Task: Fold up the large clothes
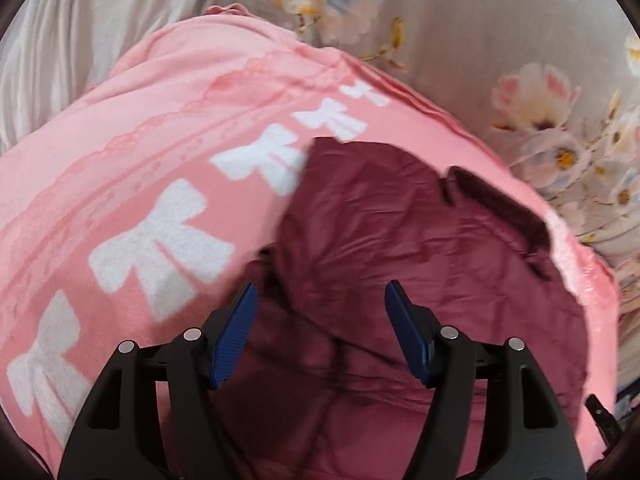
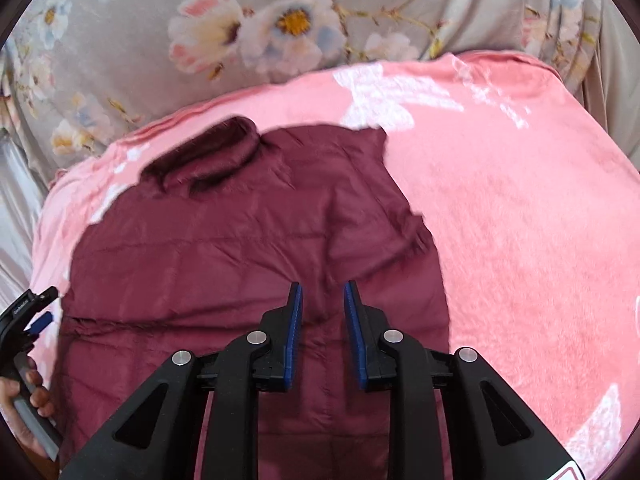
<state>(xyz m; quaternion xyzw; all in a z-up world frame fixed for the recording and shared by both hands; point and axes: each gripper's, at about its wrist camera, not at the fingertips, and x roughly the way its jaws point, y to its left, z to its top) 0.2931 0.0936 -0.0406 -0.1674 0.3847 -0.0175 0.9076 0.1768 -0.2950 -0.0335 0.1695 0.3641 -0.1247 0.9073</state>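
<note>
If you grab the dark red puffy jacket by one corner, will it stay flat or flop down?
The dark red puffy jacket would probably flop: its thin fabric is creased and lies limp on the pink fleece blanket with white bows. The smooth sheen suggests it may slip between pads. Its quilted padding looks light for its size.

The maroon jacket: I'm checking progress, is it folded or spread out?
Folded. The jacket lies compact on the pink blanket, one side doubled over the body; no sleeve sticks out.

Soft even light, motion blur, fisheye-warped edges.
</note>
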